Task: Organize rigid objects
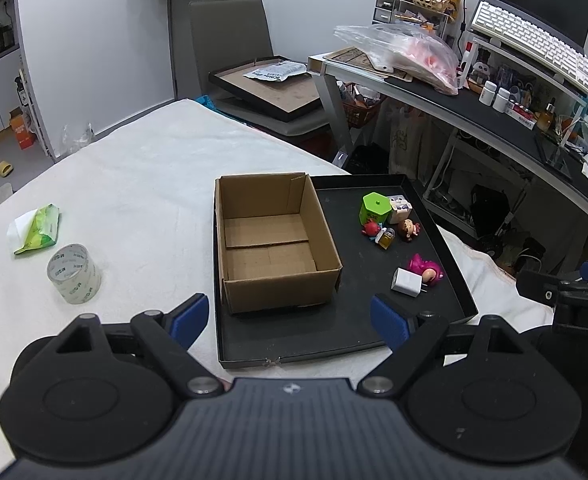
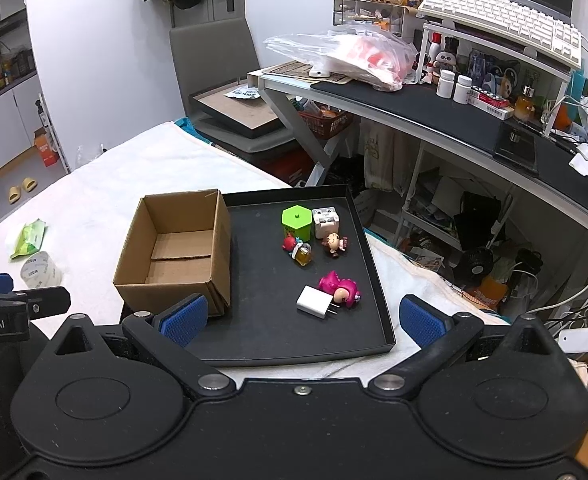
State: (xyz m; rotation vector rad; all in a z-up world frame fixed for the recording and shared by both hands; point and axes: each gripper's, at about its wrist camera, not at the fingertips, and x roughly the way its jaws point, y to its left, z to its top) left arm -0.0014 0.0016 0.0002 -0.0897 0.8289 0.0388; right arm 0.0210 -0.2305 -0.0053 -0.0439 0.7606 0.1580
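Start of the job, by the look of it: cardboard box (image 1: 271, 240) empty on the left of the black tray (image 1: 374, 332), with charger (image 2: 314, 300), pink figure (image 2: 340, 285), green hexagonal pot (image 2: 296, 220) and small toys loose on the right. Left gripper (image 1: 289, 322) and right gripper (image 2: 300, 320) both wide open, empty, hovering short of the tray. Next, probably a descent onto the nearest piece, the charger; small toys near the pot too tiny to identify.

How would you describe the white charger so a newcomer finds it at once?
Start at the black tray beside the cardboard box. Among the small things on it, the charger lies nearest the fingers, against the pink toy. It alone is a plain white block with two metal prongs.
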